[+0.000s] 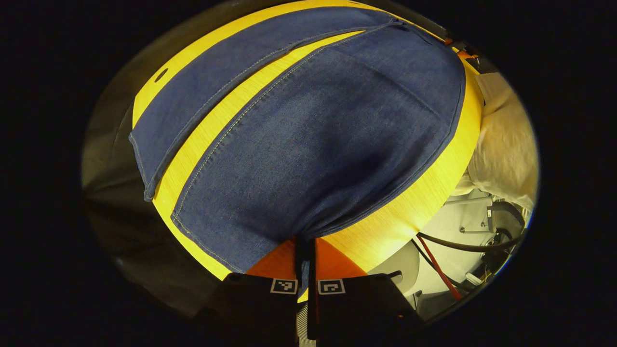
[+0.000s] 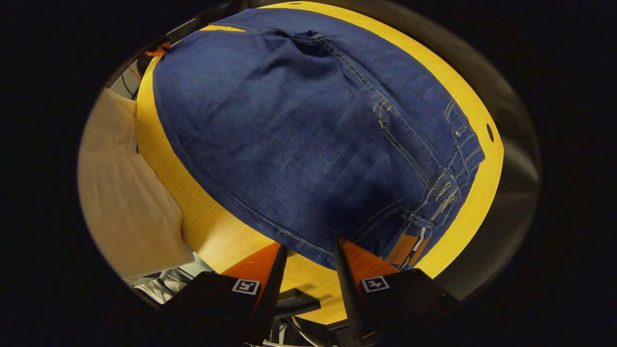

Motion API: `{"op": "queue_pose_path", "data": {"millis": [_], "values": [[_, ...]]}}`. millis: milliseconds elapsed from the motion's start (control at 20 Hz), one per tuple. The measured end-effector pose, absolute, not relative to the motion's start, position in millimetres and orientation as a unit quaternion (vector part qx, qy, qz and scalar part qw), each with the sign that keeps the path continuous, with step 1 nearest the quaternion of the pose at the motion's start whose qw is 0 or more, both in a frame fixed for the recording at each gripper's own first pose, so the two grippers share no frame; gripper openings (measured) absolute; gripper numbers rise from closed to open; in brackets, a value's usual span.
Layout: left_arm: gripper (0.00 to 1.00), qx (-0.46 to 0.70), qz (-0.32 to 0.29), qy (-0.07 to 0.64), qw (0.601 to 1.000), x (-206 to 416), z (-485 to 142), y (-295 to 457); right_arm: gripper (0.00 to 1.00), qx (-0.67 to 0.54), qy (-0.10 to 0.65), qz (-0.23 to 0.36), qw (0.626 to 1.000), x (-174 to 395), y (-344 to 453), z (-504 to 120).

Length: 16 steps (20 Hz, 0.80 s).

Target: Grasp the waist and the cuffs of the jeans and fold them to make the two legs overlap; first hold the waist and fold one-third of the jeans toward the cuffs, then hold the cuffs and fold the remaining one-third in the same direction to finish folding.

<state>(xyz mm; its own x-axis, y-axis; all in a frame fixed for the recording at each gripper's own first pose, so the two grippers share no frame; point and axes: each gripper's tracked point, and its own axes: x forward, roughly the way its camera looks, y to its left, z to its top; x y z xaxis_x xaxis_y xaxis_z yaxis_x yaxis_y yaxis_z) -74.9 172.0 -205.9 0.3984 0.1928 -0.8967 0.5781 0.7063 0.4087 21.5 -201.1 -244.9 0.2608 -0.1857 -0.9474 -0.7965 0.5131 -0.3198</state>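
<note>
Blue jeans lie flat on a yellow wooden table (image 1: 400, 217). In the left gripper view the two legs spread apart, a near leg (image 1: 313, 144) and a far leg (image 1: 231, 82), with a strip of table between them. My left gripper (image 1: 305, 253) is shut on the near leg's side edge, and the denim puckers into the fingers. In the right gripper view the waist end (image 2: 313, 135) shows belt loops and a brown leather patch (image 2: 409, 250). My right gripper (image 2: 311, 249) is open, its fingertips at the jeans' near edge just beside the waistband corner.
A person's cream garment (image 2: 125, 193) stands against the table's near side, also seen as a cream garment (image 1: 506, 144). Cables and grey equipment (image 1: 462, 250) lie on the floor below the table edge. A small hole (image 2: 489, 132) is cut in the tabletop near the waistband.
</note>
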Motion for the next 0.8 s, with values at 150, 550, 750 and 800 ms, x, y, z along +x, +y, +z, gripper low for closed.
{"op": "queue_pose_path", "data": {"millis": [150, 550, 750, 800], "values": [[0.01, 0.357, -0.126, 0.53, 0.758, -75, -206, 171, 0.51, -0.413, 0.556, 0.217, 0.688, 23, -201, -245], [0.01, 0.345, -0.103, 0.5, 0.787, -74, -206, 171, 0.03, -0.343, 0.436, 0.118, 0.824, 39, -199, -237], [0.01, 0.309, -0.058, 0.448, 0.837, -71, -206, 169, 0.02, -0.285, 0.401, 0.057, 0.869, 40, -200, -234], [0.01, 0.288, -0.04, 0.428, 0.856, -70, -206, 168, 0.03, -0.269, 0.398, 0.046, 0.876, 40, -200, -236]]}}
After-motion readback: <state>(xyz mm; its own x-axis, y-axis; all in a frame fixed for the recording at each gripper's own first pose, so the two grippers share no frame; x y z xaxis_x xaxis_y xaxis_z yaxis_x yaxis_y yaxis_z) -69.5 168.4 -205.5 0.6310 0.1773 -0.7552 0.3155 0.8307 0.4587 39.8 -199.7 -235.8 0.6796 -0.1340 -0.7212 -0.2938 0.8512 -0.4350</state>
